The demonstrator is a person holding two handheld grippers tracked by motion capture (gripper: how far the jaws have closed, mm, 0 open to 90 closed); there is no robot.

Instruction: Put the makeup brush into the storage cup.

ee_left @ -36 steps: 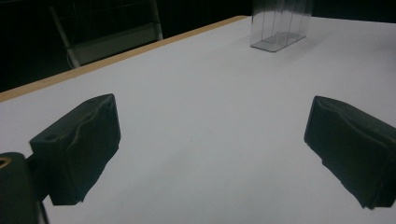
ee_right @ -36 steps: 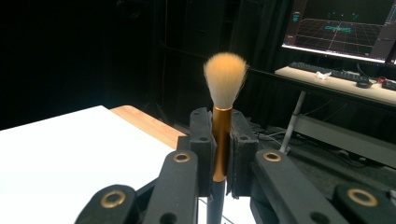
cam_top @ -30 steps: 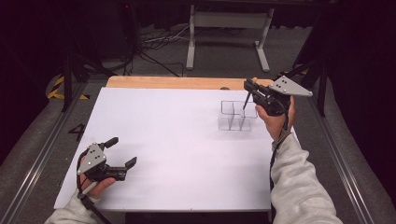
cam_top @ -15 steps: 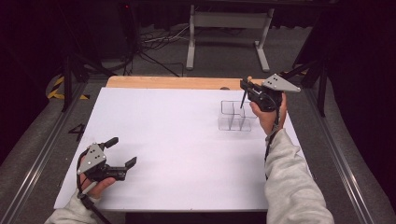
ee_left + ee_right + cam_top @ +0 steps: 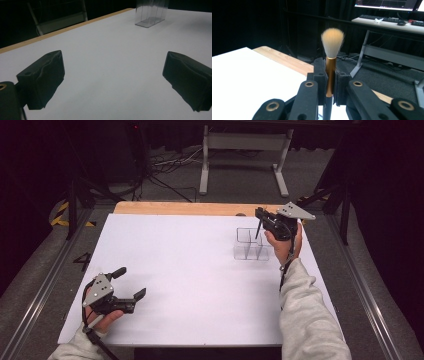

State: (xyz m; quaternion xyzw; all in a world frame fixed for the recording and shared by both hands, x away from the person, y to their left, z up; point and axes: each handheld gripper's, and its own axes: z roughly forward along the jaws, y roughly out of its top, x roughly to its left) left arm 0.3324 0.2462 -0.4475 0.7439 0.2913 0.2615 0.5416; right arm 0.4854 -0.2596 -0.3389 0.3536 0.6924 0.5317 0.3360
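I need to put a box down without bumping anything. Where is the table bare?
The white table is bare between the left gripper and the clear organizer. It is crowded by the organizer, where the right gripper holds a brush.

You are working under light from above that falls on the white rectangular table top (image 5: 190, 270) and leaves the floor and room around it nearly black. In the high view the white surface is evenly bright, without glare, and shadows beside your hands are faint. That view is soft and slightly grainy. In the left gripper view the sheet turns bluish grey, dim toward the near edge; the clear plastic compartment box (image 5: 150, 15) at the far edge looks hazy. In the right gripper view the cream-bristled brush with a copper ferrule (image 5: 332, 52) is sharp; the background blurs.
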